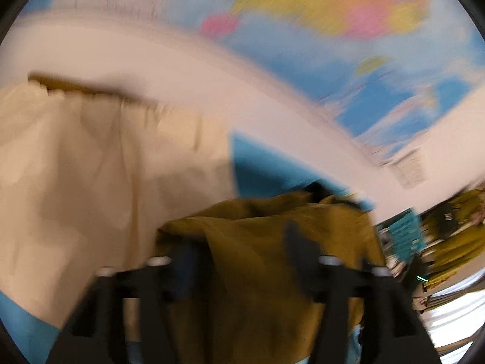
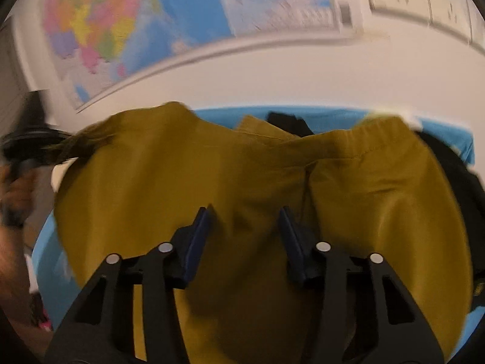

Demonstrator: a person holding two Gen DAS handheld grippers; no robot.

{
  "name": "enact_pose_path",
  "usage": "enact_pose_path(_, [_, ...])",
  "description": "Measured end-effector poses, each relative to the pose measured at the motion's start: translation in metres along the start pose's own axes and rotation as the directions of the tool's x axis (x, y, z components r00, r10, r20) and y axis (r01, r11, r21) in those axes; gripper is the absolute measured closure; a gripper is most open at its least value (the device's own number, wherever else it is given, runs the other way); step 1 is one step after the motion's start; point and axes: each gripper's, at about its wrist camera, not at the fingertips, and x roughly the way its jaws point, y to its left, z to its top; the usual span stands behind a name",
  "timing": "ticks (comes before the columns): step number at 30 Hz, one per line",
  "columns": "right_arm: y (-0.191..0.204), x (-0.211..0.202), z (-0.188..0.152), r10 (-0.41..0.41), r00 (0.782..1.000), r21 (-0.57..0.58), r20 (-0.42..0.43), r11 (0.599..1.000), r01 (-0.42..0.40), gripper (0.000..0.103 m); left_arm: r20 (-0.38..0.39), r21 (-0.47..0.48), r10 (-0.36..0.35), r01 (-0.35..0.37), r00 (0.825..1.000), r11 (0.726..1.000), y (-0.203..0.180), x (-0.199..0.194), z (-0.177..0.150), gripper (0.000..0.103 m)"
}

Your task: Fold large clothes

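Observation:
Mustard-yellow trousers [image 2: 379, 200] with an elastic waistband lie spread over a blue surface [image 2: 439, 130]. My right gripper [image 2: 245, 215] hovers over them with its jaws wide apart and nothing between the blue pads [image 2: 198, 233]. In that view my left gripper [image 2: 33, 142] is at the far left, pinching a bunched corner of the trousers. In the blurred left wrist view the mustard cloth [image 1: 257, 261] drapes between the left gripper's fingers [image 1: 298, 251], next to a beige cloth [image 1: 100, 176].
A black garment [image 2: 288, 123] lies under the trousers at the back. A coloured world map [image 2: 127, 30] hangs on the white wall behind. The blue surface also shows in the left wrist view [image 1: 263, 166]. Shelves with clutter [image 1: 406, 239] sit at the right.

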Motion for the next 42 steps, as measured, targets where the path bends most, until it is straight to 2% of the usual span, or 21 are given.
enact_pose_path(2, [-0.007, 0.006, 0.003, -0.009, 1.000, 0.023, -0.001, 1.000, 0.009, 0.062, 0.080, 0.084, 0.004, -0.011, 0.997, 0.996, -0.015, -0.026, -0.009, 0.032])
enact_pose_path(4, [-0.009, 0.009, 0.004, -0.018, 1.000, 0.022, -0.002, 1.000, 0.018, 0.062, 0.100, 0.177, -0.052, 0.034, 0.994, 0.984, -0.030, -0.042, -0.020, 0.028])
enact_pose_path(5, [-0.010, 0.007, 0.004, -0.019, 1.000, 0.025, -0.002, 1.000, 0.019, 0.062, 0.104, 0.206, -0.050, 0.028, 0.993, 0.978, -0.035, -0.043, -0.025, 0.027])
enact_pose_path(8, [-0.001, -0.009, 0.003, -0.035, 0.999, 0.021, 0.037, 0.999, 0.034, 0.061, 0.063, 0.353, 0.022, -0.043, 0.998, 0.935, -0.059, -0.020, -0.052, 0.027])
enact_pose_path(9, [0.006, -0.016, 0.003, -0.025, 0.998, 0.006, 0.057, 1.000, 0.025, 0.060, 0.027, 0.392, 0.030, -0.038, 0.999, 0.919, -0.062, -0.007, -0.062, 0.028])
enact_pose_path(13, [0.049, -0.041, -0.002, 0.070, 0.993, -0.112, 0.097, 0.992, -0.059, 0.055, -0.070, 0.469, 0.079, -0.037, 0.994, 0.882, -0.072, 0.038, -0.088, 0.029])
enact_pose_path(15, [0.068, -0.039, -0.005, 0.110, 0.991, -0.170, 0.080, 0.981, -0.095, 0.055, -0.057, 0.497, 0.135, -0.089, 0.989, 0.863, -0.073, 0.059, -0.093, 0.029])
enact_pose_path(18, [0.076, -0.017, -0.008, 0.090, 0.996, -0.194, 0.028, 0.978, -0.083, 0.057, -0.047, 0.490, 0.159, -0.116, 0.986, 0.864, -0.068, 0.076, -0.093, 0.029])
enact_pose_path(22, [0.054, 0.020, -0.006, 0.031, 0.999, -0.129, -0.015, 0.991, -0.033, 0.066, -0.014, 0.495, 0.179, -0.148, 0.984, 0.856, -0.068, 0.086, -0.091, 0.029])
enact_pose_path(24, [0.042, 0.032, -0.003, 0.044, 0.998, -0.066, -0.034, 0.997, -0.046, 0.069, -0.007, 0.501, 0.186, -0.157, 0.983, 0.851, -0.070, 0.090, -0.093, 0.028])
enact_pose_path(26, [0.040, 0.031, -0.005, 0.046, 0.998, -0.049, -0.030, 0.998, -0.047, 0.072, 0.000, 0.495, 0.195, -0.169, 0.981, 0.852, -0.068, 0.095, -0.093, 0.027])
enact_pose_path(31, [0.043, -0.006, -0.012, 0.093, 0.996, -0.051, 0.008, 0.994, -0.093, 0.055, 0.030, 0.512, 0.208, -0.193, 0.978, 0.837, -0.072, 0.093, -0.097, 0.026])
enact_pose_path(35, [0.030, -0.063, -0.027, 0.139, 0.987, -0.038, 0.081, 0.990, -0.137, 0.046, 0.048, 0.495, 0.192, -0.190, 0.980, 0.848, -0.069, 0.079, -0.102, 0.024])
enact_pose_path(37, [0.017, -0.096, -0.038, 0.145, 0.982, -0.020, 0.118, 0.989, -0.144, 0.041, 0.083, 0.484, 0.188, -0.204, 0.979, 0.851, -0.067, 0.065, -0.107, 0.024])
enact_pose_path(40, [-0.003, -0.134, -0.052, 0.077, 0.981, 0.014, 0.178, 0.997, -0.081, 0.030, 0.140, 0.474, 0.169, -0.216, 0.976, 0.854, -0.057, 0.038, -0.118, 0.022])
enact_pose_path(42, [-0.023, -0.152, -0.065, 0.024, 0.978, 0.072, 0.208, 0.997, -0.040, 0.023, 0.179, 0.451, 0.156, -0.222, 0.971, 0.865, -0.045, 0.018, -0.126, 0.020])
